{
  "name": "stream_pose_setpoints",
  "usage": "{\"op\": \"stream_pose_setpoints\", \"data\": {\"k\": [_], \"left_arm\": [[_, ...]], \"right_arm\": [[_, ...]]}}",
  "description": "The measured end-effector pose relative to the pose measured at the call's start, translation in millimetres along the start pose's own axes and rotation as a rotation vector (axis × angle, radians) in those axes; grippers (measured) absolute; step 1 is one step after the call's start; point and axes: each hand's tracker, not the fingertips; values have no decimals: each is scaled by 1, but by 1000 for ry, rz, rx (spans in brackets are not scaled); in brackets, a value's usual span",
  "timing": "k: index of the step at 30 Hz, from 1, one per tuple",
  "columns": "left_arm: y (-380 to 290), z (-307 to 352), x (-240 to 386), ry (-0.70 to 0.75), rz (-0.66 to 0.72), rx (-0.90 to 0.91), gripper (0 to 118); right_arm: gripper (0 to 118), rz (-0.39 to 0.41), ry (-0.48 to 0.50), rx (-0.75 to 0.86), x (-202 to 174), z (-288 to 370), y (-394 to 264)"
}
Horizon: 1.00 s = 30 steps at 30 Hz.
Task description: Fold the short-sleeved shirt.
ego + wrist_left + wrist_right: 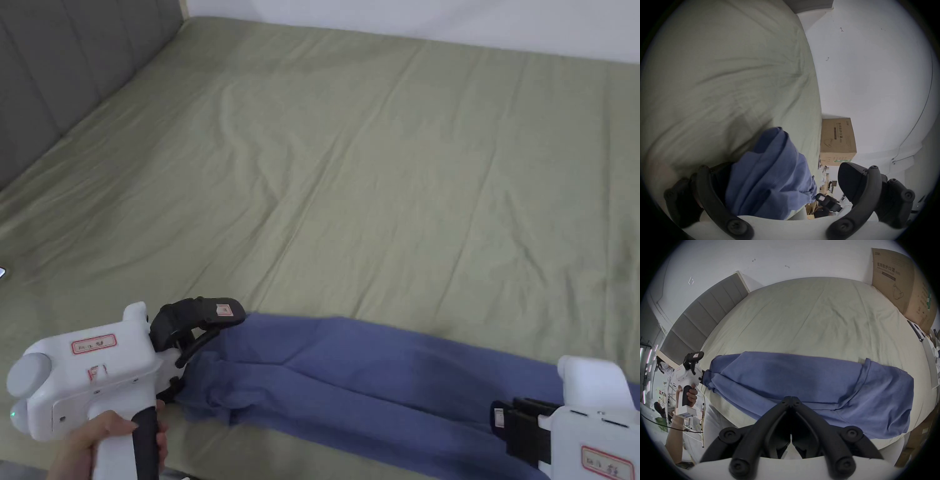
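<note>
Blue short-sleeved shirt (350, 381) is laid in a long folded band along the near edge of the bed (375, 175), on the green sheet. At its left end the left gripper (203, 337) is held with jaws spread wide, one above the cloth and one beside it. At the right end the right gripper (791, 400) is seen with jaws pressed together at the shirt's near hem; whether cloth is pinched cannot be told. A cardboard box (903, 288) stands beyond the far right corner.

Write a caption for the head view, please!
Two tools, left tool open, at the ends of a blue shirt on a green bed.
</note>
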Motion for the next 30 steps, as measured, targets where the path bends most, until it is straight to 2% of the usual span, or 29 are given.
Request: {"op": "stream_pose_setpoints", "data": {"k": [2, 3, 4, 5, 6, 8, 12, 18, 24, 28, 30], "left_arm": [[12, 3, -3, 45, -33, -9, 112], [11, 6, 1, 90, -76, 1, 90], [11, 5, 3, 161, -89, -6, 41], [6, 0, 6, 254, -70, -36, 7], [3, -2, 8, 301, -78, -59, 7], [-2, 7, 17, 237, -97, -37, 7], [0, 19, 50, 227, -188, 14, 7], [-46, 1, 143, 375, -432, 23, 7], [-122, -80, 212, 329, -621, -115, 7], [-172, -165, 218, 386, -713, -279, 7], [-188, -200, 210, 357, -724, -376, 7]], "right_arm": [[0, -2, 3, -5, 0, 0, -2], [0, -3, 8, -7, 1, 1, -4], [0, -2, 10, -9, 3, 2, -4], [0, -3, 10, -9, 5, 3, -5], [0, -4, 7, -7, 8, 5, -5], [0, -14, -3, 7, 15, 11, -5], [0, -61, -11, 41, 36, 25, -6], [0, -112, -32, 77, 66, 40, -16], [0, -190, -37, 111, 97, 55, -32], [0, -255, -42, 121, 119, 64, -45], [0, -289, -46, 133, 129, 70, -52]]}}
